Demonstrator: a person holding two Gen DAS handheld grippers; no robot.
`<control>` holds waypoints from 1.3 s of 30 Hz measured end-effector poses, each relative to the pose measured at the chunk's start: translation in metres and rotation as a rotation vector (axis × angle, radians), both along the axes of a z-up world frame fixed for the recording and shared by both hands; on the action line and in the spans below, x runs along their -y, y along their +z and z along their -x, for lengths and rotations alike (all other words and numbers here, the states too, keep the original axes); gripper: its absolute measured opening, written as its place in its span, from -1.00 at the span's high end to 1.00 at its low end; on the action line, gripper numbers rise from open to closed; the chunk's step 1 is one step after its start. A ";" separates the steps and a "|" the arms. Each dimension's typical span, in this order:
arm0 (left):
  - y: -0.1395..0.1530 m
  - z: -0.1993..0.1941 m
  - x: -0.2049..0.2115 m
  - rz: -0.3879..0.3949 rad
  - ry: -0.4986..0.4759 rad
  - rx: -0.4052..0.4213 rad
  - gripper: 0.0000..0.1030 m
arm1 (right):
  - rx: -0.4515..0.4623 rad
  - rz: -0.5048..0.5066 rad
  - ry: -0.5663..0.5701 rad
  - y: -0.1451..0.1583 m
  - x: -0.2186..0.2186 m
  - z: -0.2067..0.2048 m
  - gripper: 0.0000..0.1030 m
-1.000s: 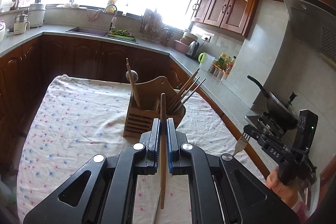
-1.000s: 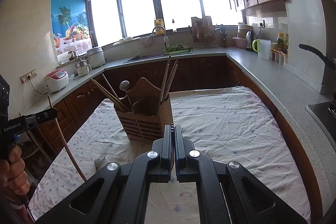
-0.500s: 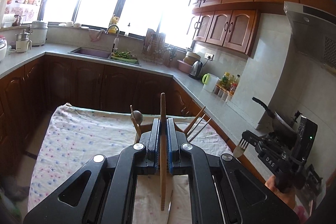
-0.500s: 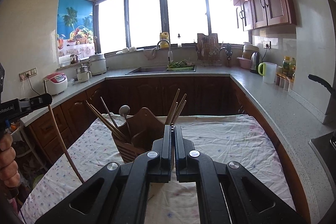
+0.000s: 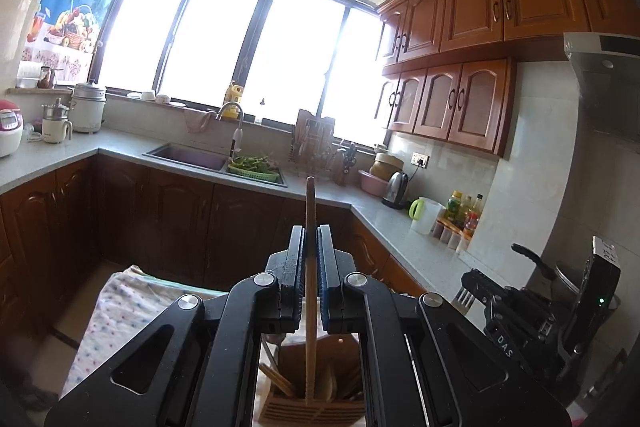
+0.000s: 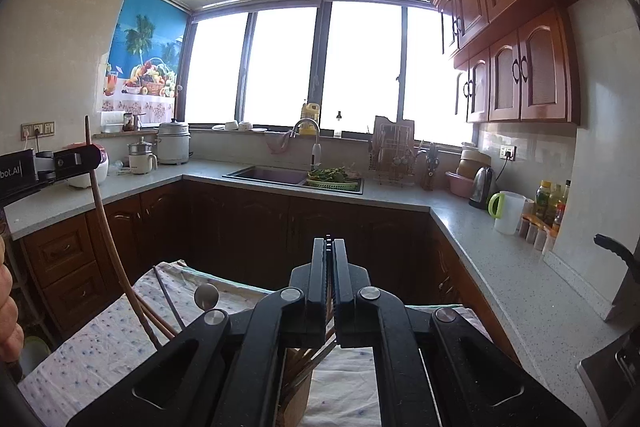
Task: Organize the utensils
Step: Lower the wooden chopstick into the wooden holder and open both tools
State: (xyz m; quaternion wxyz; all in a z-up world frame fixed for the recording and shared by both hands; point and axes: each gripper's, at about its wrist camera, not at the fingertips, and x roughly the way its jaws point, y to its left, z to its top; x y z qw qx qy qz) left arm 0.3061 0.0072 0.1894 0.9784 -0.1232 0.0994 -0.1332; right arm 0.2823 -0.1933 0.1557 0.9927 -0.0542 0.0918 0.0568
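I am holding a long thin wooden chopstick [image 5: 310,227] upright in the left tongs [image 5: 311,259], their pads pinching its shaft partway up; its lower tip is hanging just over the slatted wooden utensil holder [image 5: 312,407] directly beneath the tongs, and I cannot tell whether it is touching anything inside. The right tongs [image 6: 329,283] are pressing together on a metal fork [image 5: 464,297], whose tines are poking out ahead of them in the left view; the holder is sitting below and slightly to their left, on the flower-print cloth over the desk [image 6: 92,351]. I am judging the risks like this: a tilted shaft could catch on the wooden sticks [image 5: 276,381] already leaning inside; releasing it too high could make it bounce out; pushing down against a divider could tip the holder over.
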 end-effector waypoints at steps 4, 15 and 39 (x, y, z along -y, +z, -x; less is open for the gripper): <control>-0.019 -0.019 0.006 0.016 0.032 -0.014 0.91 | 0.005 0.034 -0.008 -0.010 -0.009 -0.009 0.96; -0.078 -0.026 0.017 -0.008 0.035 -0.071 0.91 | -0.051 0.082 -0.003 -0.060 -0.023 -0.022 0.96; -0.116 -0.022 0.029 -0.077 -0.040 -0.167 0.88 | -0.241 -0.027 0.058 -0.096 -0.011 -0.034 0.93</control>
